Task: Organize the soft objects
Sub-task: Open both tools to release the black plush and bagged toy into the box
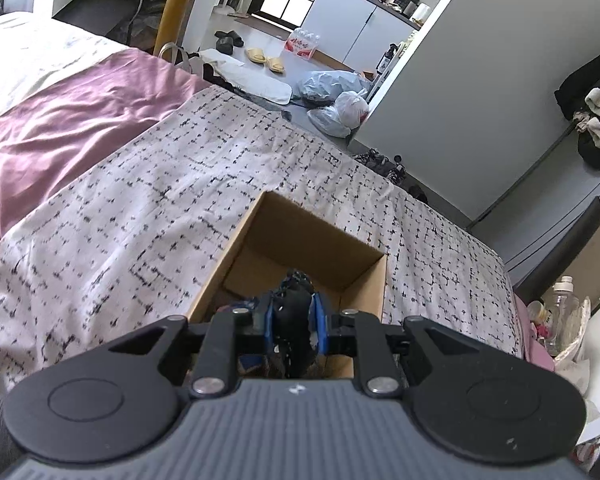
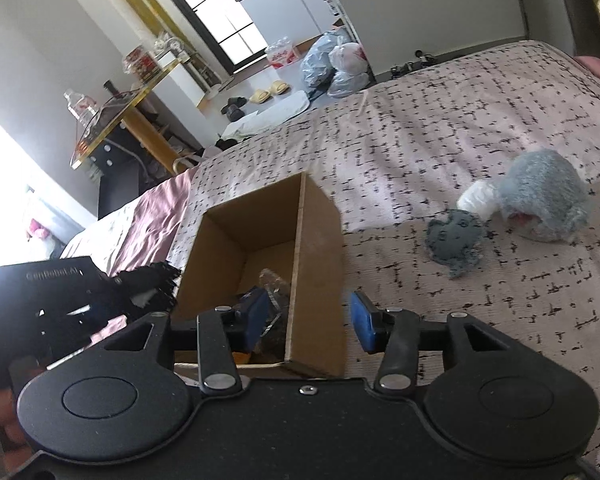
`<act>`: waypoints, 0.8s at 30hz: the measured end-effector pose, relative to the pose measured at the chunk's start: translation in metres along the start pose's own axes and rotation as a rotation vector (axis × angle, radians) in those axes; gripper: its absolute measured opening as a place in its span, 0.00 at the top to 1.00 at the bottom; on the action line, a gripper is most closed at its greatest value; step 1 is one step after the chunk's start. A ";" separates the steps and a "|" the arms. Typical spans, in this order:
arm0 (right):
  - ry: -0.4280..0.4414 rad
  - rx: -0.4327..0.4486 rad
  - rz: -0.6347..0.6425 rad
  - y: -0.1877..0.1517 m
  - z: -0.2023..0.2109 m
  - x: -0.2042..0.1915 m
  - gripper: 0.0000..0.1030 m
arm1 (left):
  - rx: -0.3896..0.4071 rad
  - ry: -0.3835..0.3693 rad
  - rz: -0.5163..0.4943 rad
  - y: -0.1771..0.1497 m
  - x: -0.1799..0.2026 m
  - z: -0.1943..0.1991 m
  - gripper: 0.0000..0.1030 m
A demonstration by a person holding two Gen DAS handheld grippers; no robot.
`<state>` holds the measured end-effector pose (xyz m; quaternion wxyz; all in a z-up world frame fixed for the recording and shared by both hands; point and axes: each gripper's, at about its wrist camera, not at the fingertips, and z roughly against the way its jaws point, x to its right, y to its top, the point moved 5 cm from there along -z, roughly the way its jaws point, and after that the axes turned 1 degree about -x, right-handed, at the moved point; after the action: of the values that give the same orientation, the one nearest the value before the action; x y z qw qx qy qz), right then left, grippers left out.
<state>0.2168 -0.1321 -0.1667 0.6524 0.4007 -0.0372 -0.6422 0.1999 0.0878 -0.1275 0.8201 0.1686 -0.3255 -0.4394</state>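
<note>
We've got the left gripper (image 1: 294,320) pinched tight on a dark soft item (image 1: 294,312), hanging just over the open cardboard box (image 1: 320,240) on the bed (image 1: 140,200). Best to carry it clear of the near wall, then let go low so it drops among what's already inside. Our right gripper (image 2: 310,322) stands partly open and holds nothing, straddling the box's side wall. A grey knitted piece (image 2: 456,240) and a fluffy grey toy (image 2: 540,196) wait on the cover, well apart from the box.
</note>
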 end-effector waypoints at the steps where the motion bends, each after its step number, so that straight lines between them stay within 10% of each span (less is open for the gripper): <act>1: -0.001 0.001 -0.006 0.000 0.000 0.004 0.55 | 0.002 0.005 -0.001 0.002 0.002 -0.003 0.81; 6: -0.012 0.000 -0.033 0.003 0.001 0.024 0.55 | 0.015 0.001 -0.021 0.009 0.009 -0.013 0.77; 11: -0.011 -0.001 -0.064 0.004 0.003 0.043 0.55 | -0.006 0.051 -0.008 0.005 0.008 -0.020 0.51; 24: -0.023 0.025 -0.116 0.007 0.022 0.094 0.48 | -0.041 0.090 -0.059 -0.036 0.037 -0.023 0.41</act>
<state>0.2263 -0.2245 -0.1919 0.6085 0.4029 -0.0295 -0.6830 0.2087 0.0371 -0.1502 0.8239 0.1810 -0.2741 -0.4618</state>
